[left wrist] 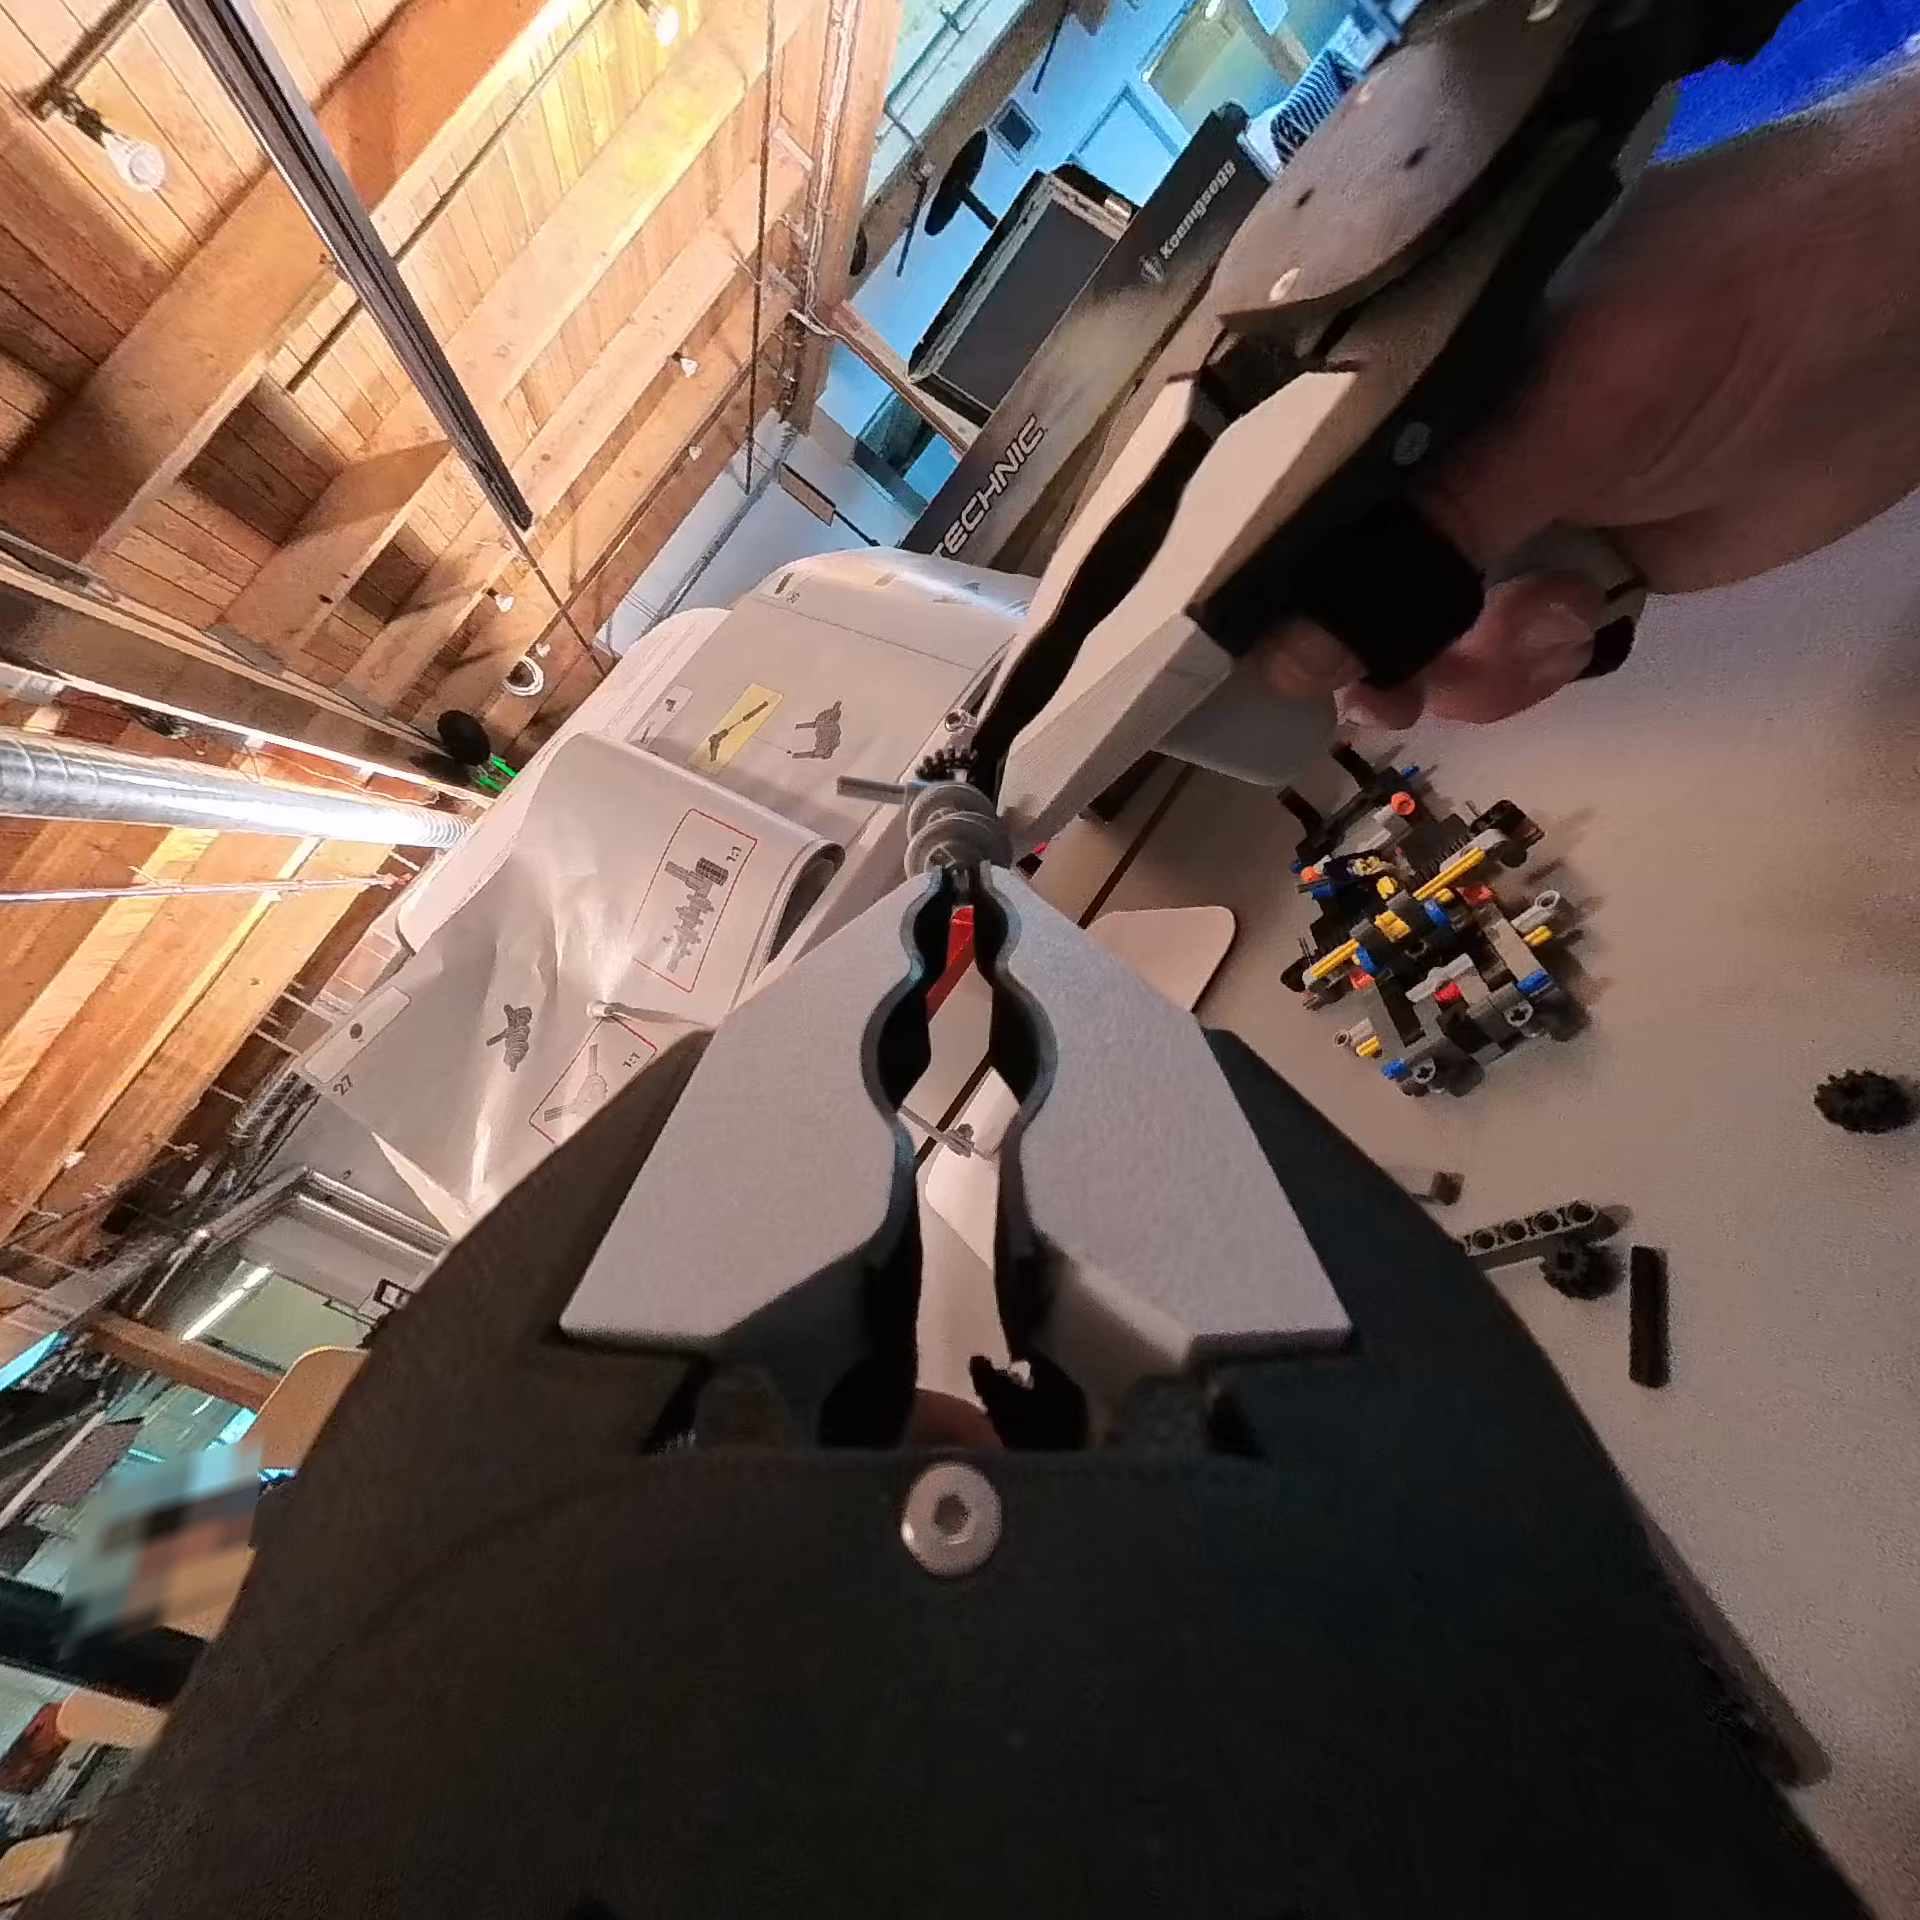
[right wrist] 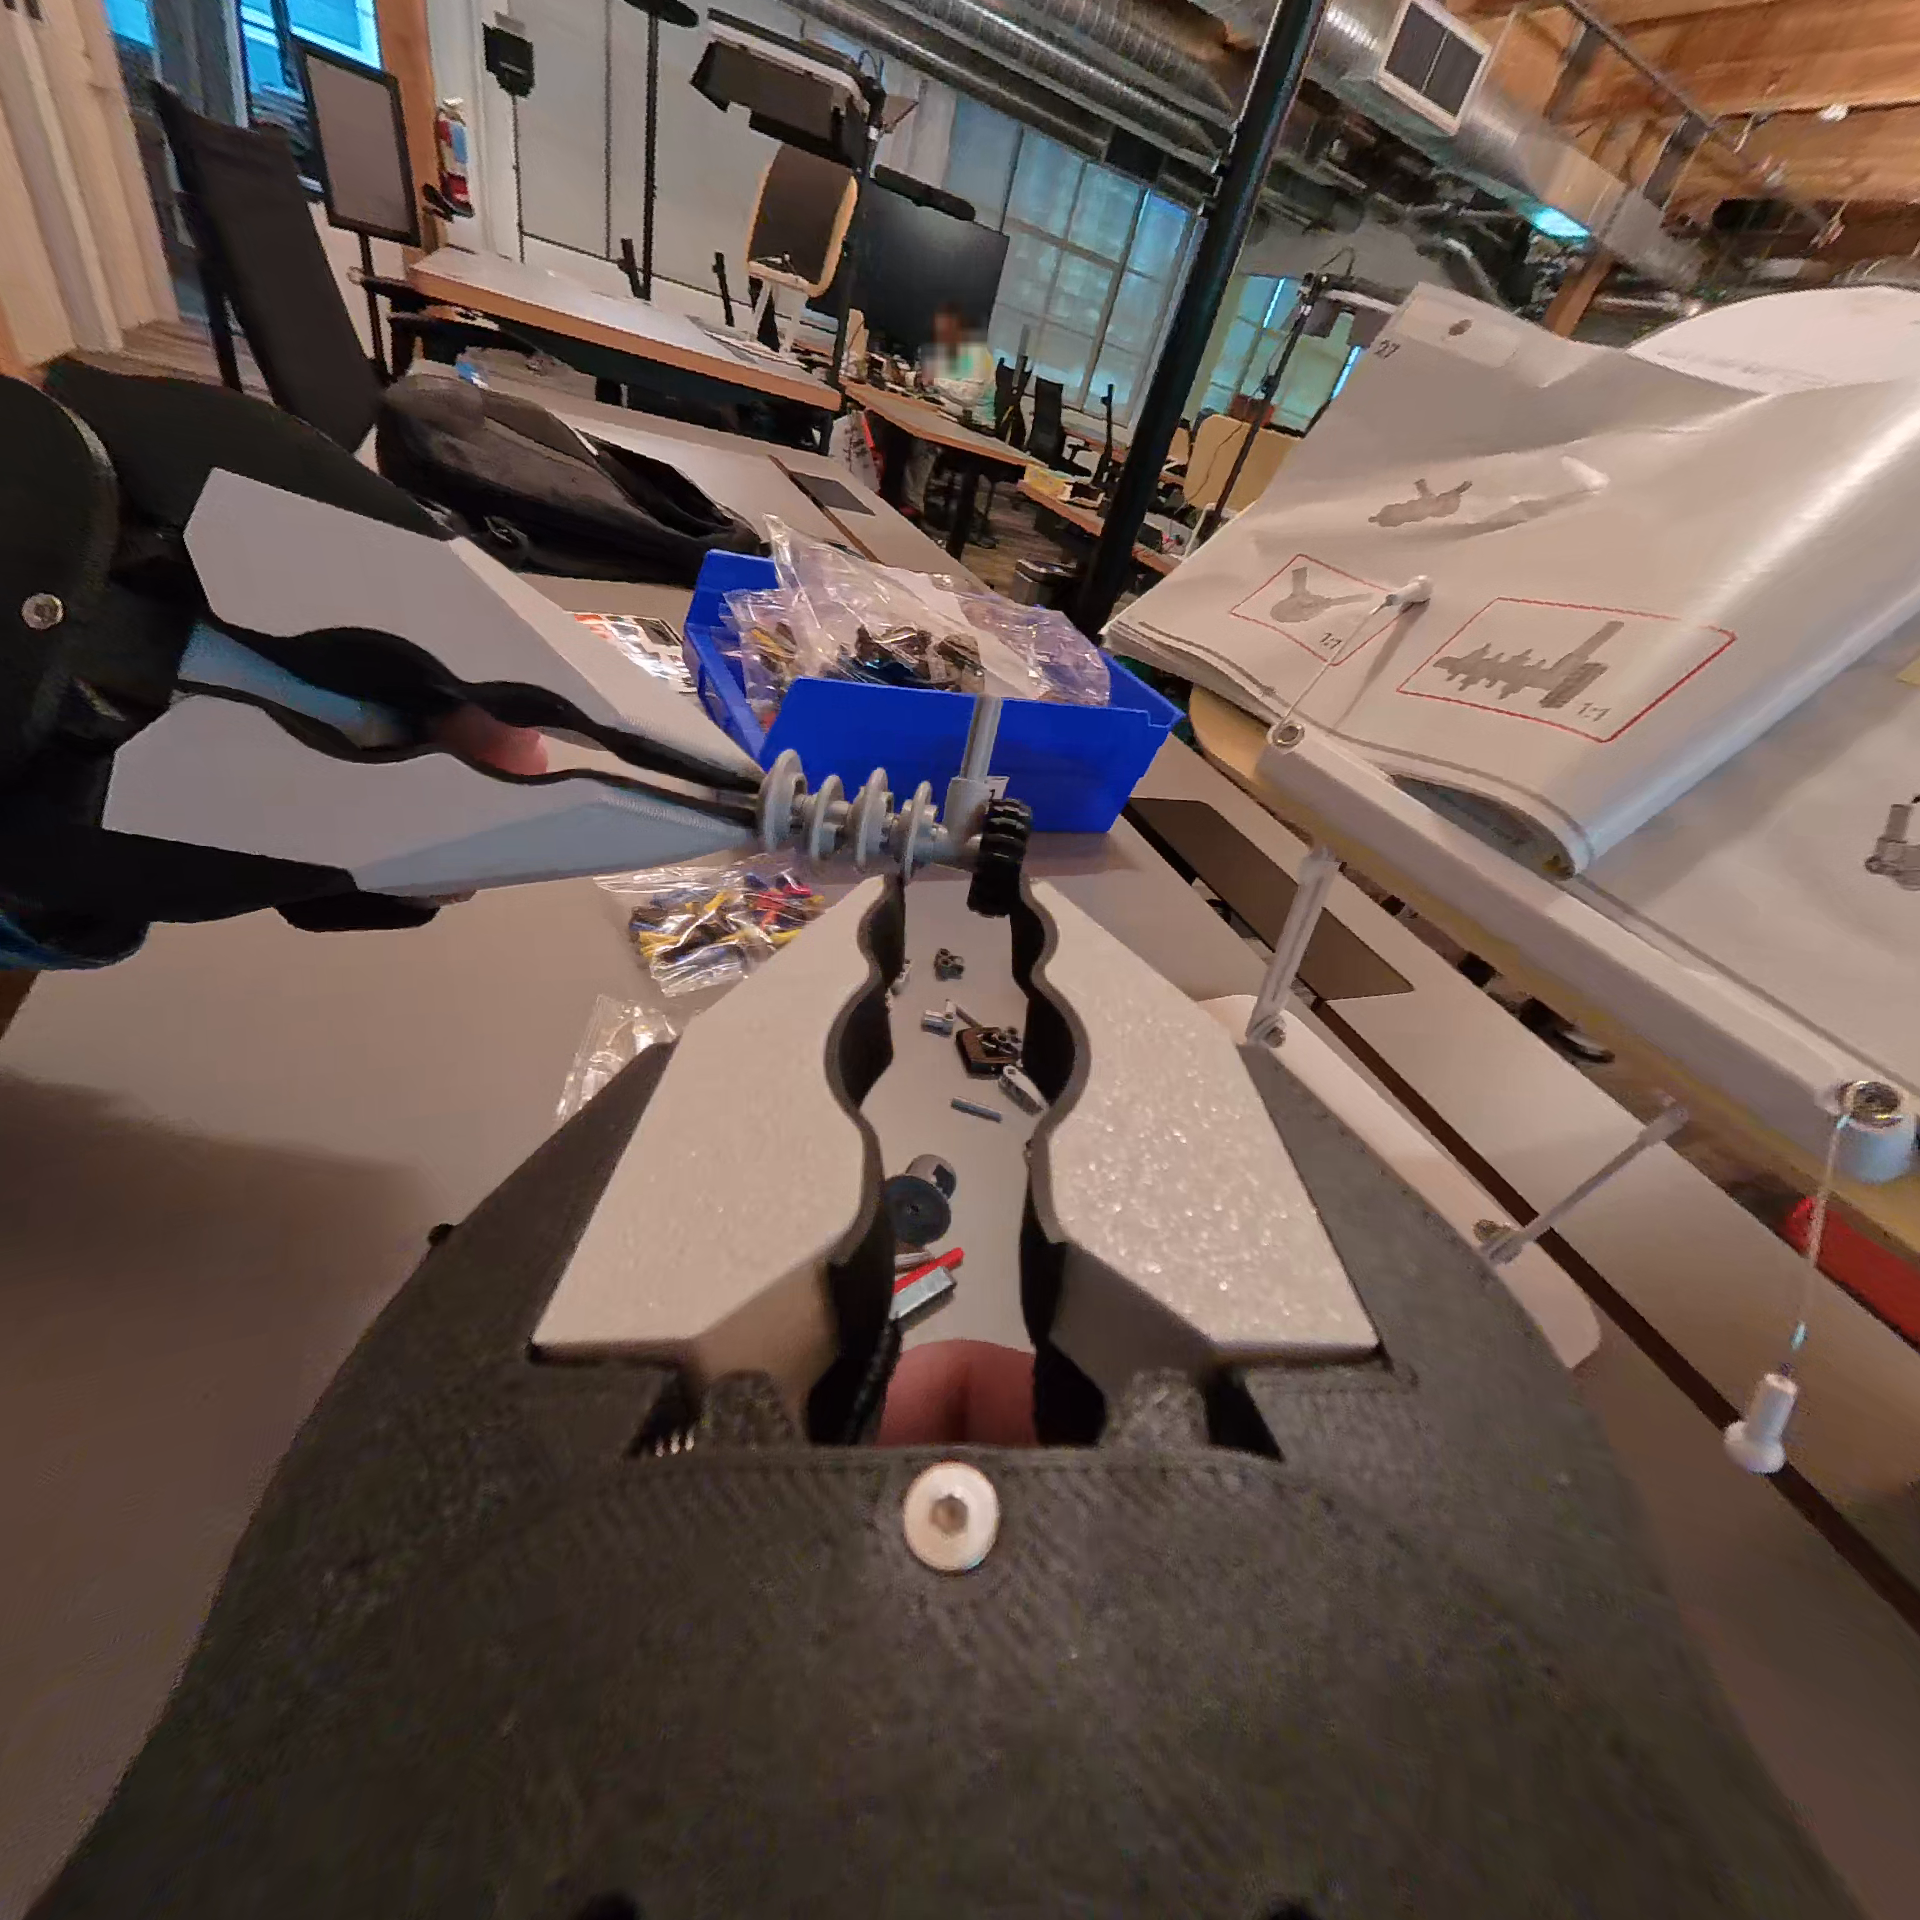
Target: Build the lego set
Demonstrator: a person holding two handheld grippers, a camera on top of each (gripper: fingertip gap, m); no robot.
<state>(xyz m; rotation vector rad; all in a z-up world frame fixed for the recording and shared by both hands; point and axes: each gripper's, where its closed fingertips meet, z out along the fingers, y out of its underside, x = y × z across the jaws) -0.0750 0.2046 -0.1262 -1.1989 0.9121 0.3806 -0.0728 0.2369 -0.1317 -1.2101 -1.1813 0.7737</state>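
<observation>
A grey axle assembly point(left wrist: 951, 831) with several discs is held in the air, also in the right wrist view point(right wrist: 862, 821). A black gear point(right wrist: 1000, 847) sits at its far end, and shows in the left wrist view point(left wrist: 943, 767). My left gripper point(left wrist: 961, 883) is shut on the axle's near end; it enters the right wrist view point(right wrist: 753, 810) from the left. My right gripper point(right wrist: 958, 883) has its jaws partly apart, straddling the gear end from below; whether they press on it is unclear. It comes in from the upper right in the left wrist view point(left wrist: 982, 758).
A partly built model point(left wrist: 1434, 956) lies on the table with a loose gear point(left wrist: 1860, 1101) and beam point(left wrist: 1548, 1231). An open instruction book point(right wrist: 1507, 623) stands to the right. A blue bin point(right wrist: 935, 738) with bags, a parts bag point(right wrist: 717, 925) and small loose parts point(right wrist: 987, 1044) lie below. The tips of both grippers are at nearly the same place.
</observation>
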